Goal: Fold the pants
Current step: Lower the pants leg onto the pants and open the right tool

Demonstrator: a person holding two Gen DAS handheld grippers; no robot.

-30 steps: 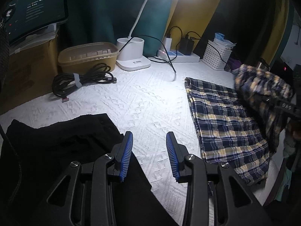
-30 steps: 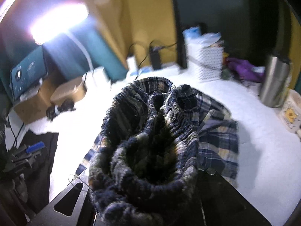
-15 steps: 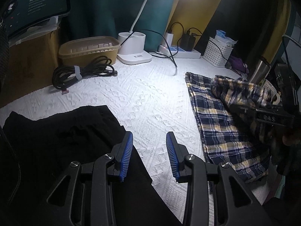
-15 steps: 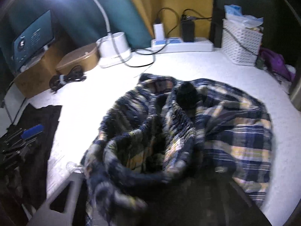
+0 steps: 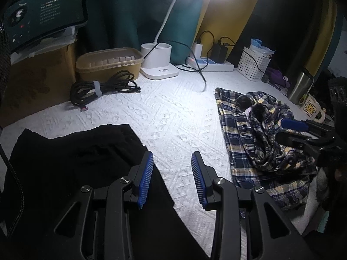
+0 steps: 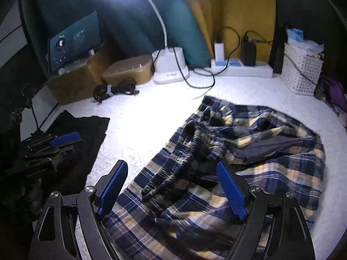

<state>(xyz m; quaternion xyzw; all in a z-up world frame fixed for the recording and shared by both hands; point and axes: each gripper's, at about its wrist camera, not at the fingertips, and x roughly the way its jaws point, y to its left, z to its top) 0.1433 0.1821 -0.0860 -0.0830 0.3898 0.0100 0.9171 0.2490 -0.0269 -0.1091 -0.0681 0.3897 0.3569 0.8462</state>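
With the right gripper (image 6: 173, 197) jaws just opened wide over the plaid pants (image 6: 282, 173), dropped bunched on the white cloth (image 5: 173, 117), left gripper (image 5: 172, 178) part-open and empty, next likely regrasp waistband, flatten fold

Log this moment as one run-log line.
task: fold pants | right tongs: just opened, plaid pants dropped bunched on white cloth | left tongs: open, empty, beside black garment

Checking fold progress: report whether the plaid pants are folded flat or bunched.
Bunched: the plaid pants are doubled over, the elastic waistband crumpled on top, not flat. The right gripper has just opened, empty.
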